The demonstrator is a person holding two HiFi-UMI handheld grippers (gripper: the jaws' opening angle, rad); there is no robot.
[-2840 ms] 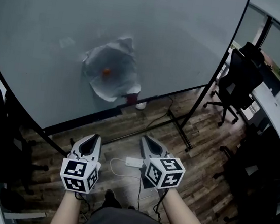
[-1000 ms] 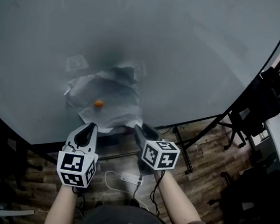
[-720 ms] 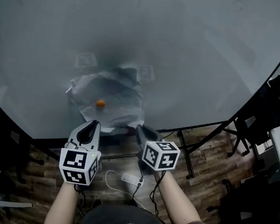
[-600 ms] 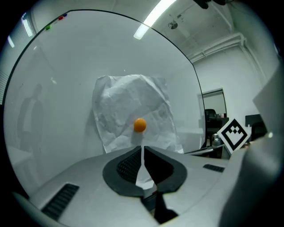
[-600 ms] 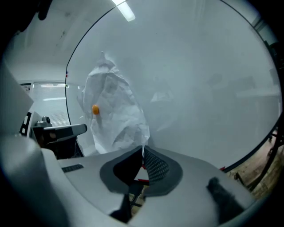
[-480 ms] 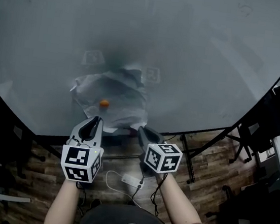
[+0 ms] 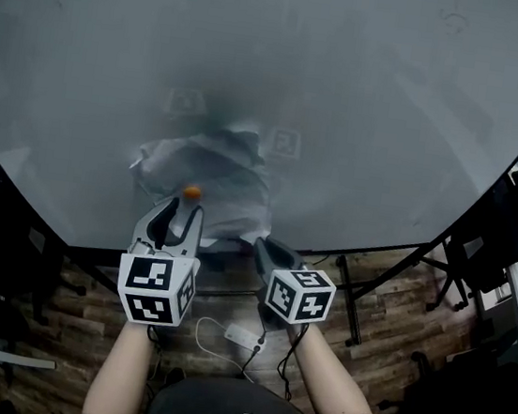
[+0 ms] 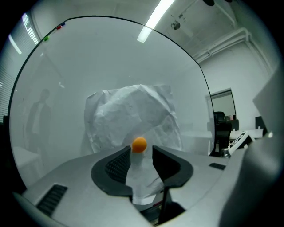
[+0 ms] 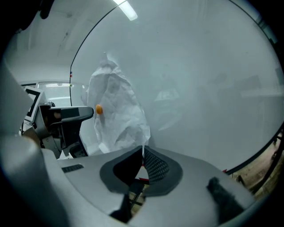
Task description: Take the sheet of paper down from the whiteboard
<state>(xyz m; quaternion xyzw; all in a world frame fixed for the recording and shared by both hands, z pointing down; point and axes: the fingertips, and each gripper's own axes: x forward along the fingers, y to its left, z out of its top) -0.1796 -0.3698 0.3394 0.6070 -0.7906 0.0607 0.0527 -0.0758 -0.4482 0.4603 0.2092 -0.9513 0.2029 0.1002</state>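
Note:
A crumpled white sheet of paper (image 7: 216, 172) (image 8: 133, 115) (image 9: 117, 111) hangs on the whiteboard (image 7: 350, 90), pinned by a small orange magnet (image 7: 190, 189) (image 8: 139, 144) (image 9: 98, 109). My left gripper (image 7: 183, 208) (image 8: 141, 153) points at the magnet. Its jaws are opening, and the magnet sits right at their tips without being pressed. My right gripper (image 7: 263, 245) (image 9: 143, 153) is shut on the sheet's lower right corner, whose thin edge runs in between the jaws.
Two square markers (image 7: 187, 102) (image 7: 284, 143) are stuck on the board above the sheet. The board's black stand legs (image 7: 348, 289), a white power strip (image 7: 244, 335) with cables, and office chairs (image 7: 511, 235) stand on the wooden floor below.
My left gripper has risen to the orange magnet and its jaws have parted. The right gripper has stayed at the sheet's lower right corner.

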